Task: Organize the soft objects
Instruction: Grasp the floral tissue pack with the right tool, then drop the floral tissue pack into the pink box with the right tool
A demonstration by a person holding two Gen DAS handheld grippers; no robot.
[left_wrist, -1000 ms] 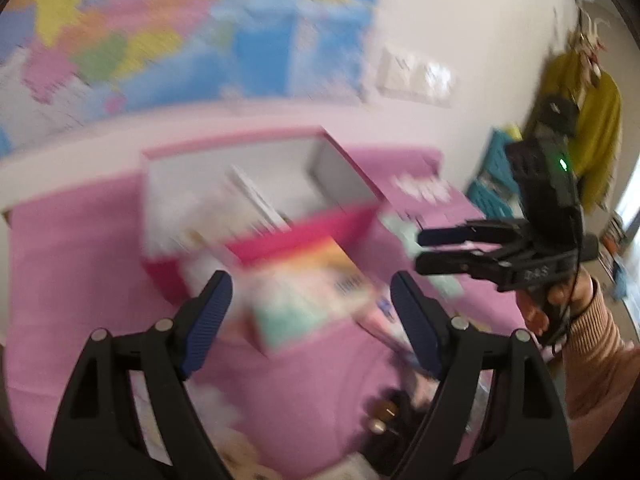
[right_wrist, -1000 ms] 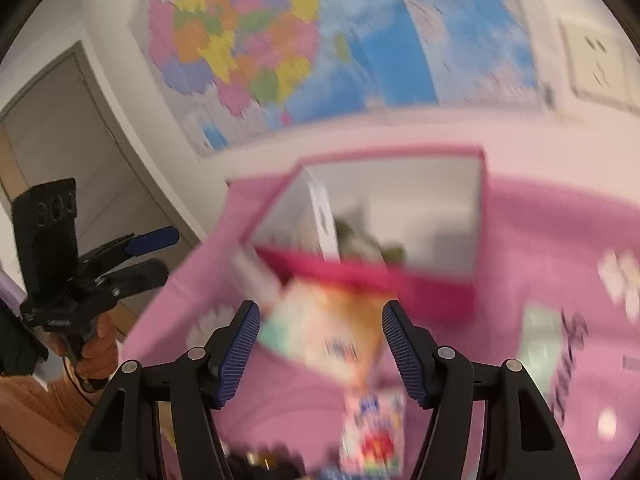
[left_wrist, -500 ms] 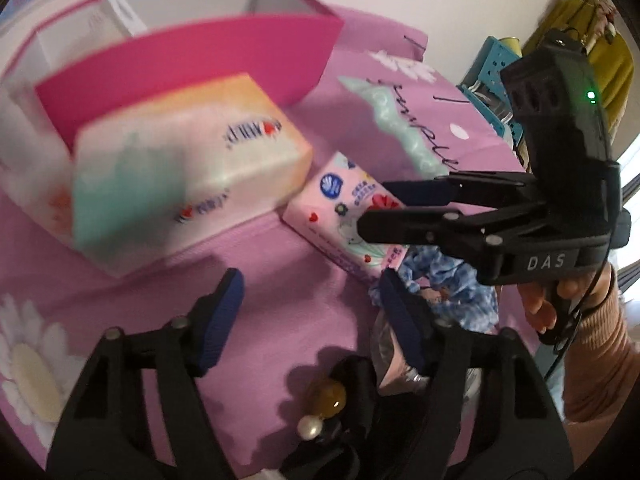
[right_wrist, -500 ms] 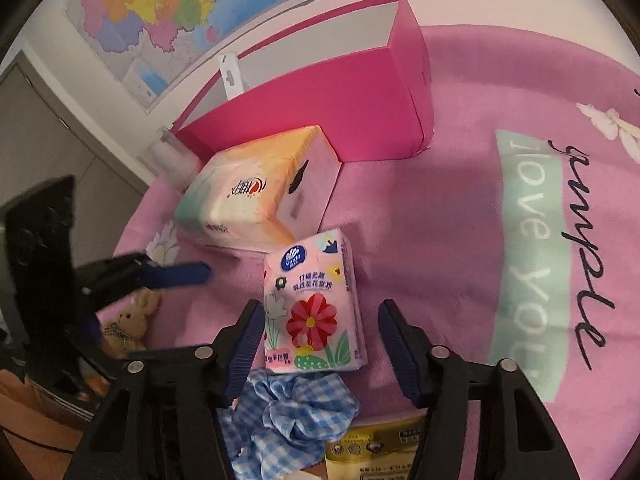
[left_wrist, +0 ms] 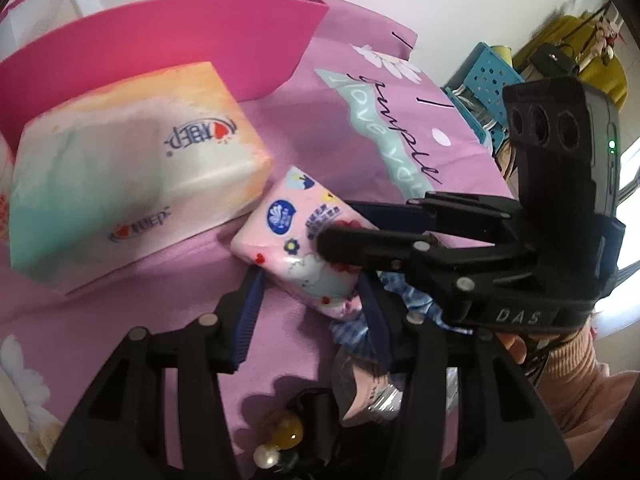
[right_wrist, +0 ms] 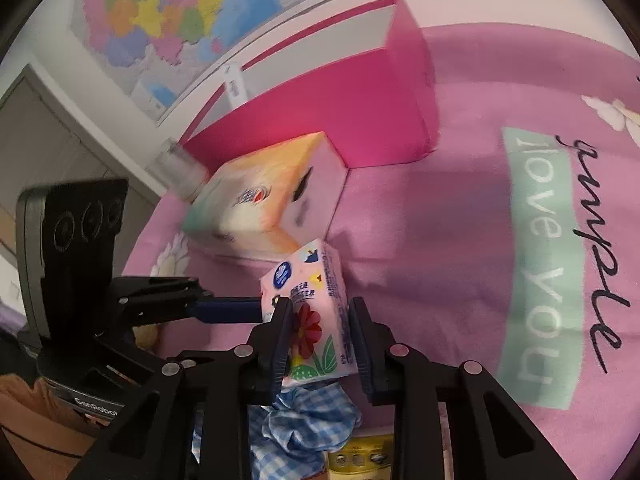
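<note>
The right gripper's (right_wrist: 320,332) fingers (right_wrist: 280,340) have just been closing and now pinch the small pink tissue pack (right_wrist: 312,312) from both sides, lifting its near end so it stands tilted on the pink cloth (right_wrist: 460,240). The left gripper (left_wrist: 312,300) has also just been closing; its fingers (left_wrist: 248,316) stand either side of the same pack's near corner (left_wrist: 304,248), the right one touching its edge, the left one just clear, so they are not yet pinching it. A blue checked scrunchie (right_wrist: 304,424) lies bunched just under the pack. Beyond the pack sits a large pastel tissue pack (right_wrist: 264,204), nearly touching it, and behind that an open pink box (right_wrist: 360,100). A map (right_wrist: 168,4) hangs on the wall.
</note>
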